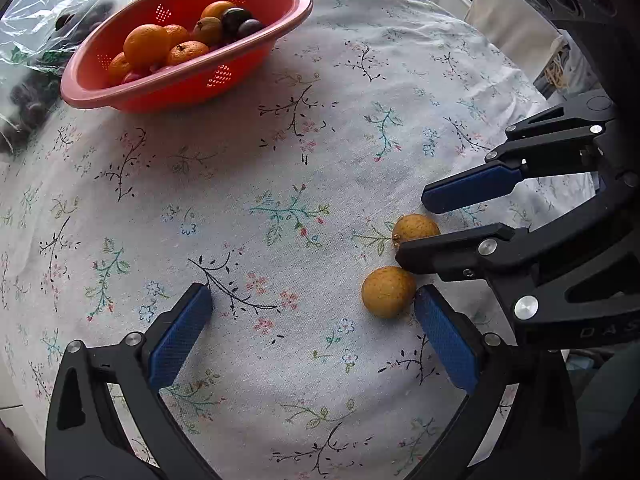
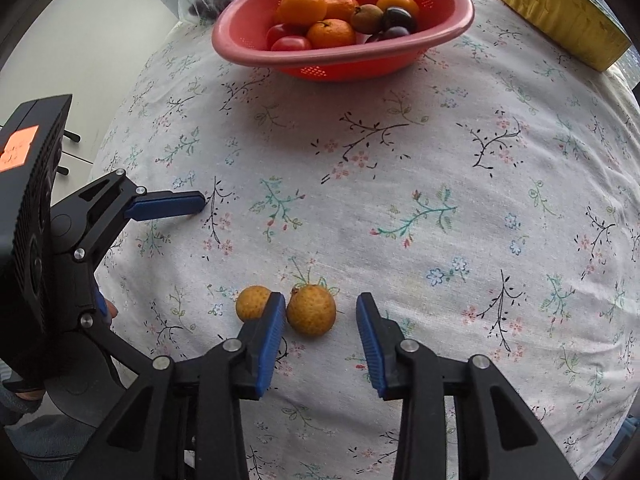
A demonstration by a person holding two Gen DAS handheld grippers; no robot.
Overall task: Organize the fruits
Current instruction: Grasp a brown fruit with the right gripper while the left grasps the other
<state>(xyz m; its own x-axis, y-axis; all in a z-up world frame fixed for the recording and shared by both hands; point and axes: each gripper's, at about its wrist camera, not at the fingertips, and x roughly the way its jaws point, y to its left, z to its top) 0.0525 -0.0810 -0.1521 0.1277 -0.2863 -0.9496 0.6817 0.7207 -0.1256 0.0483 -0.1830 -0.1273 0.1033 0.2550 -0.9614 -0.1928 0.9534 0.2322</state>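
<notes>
- The counter, under a floral cloth, carries everything; the cloth is a little wrinkled, which should keep round fruit from rolling far.
- The red colander bowl sits at the far side, well apart from the loose fruit, already holding oranges, tomatoes and dark plums; it looks like the place the fruit is meant to go.
- A yellow box stands at the far right corner and a clear plastic bag lies beside the bowl; neither blocks the path to it.
- The left hand-held gripper hovers with its jaws wide apart and empty, one pad just beside the nearer fruit.
- The right hand-held gripper straddles the larger speckled fruit, jaws partly apart, one pad about touching it, the other clear, so no grip yet.
- The smaller speckled fruit lies just beside, partly behind that pad, and could be nudged.
- Both fruits look light, firm and round, likely to slip; taking them across the widest middle seems best.
</notes>
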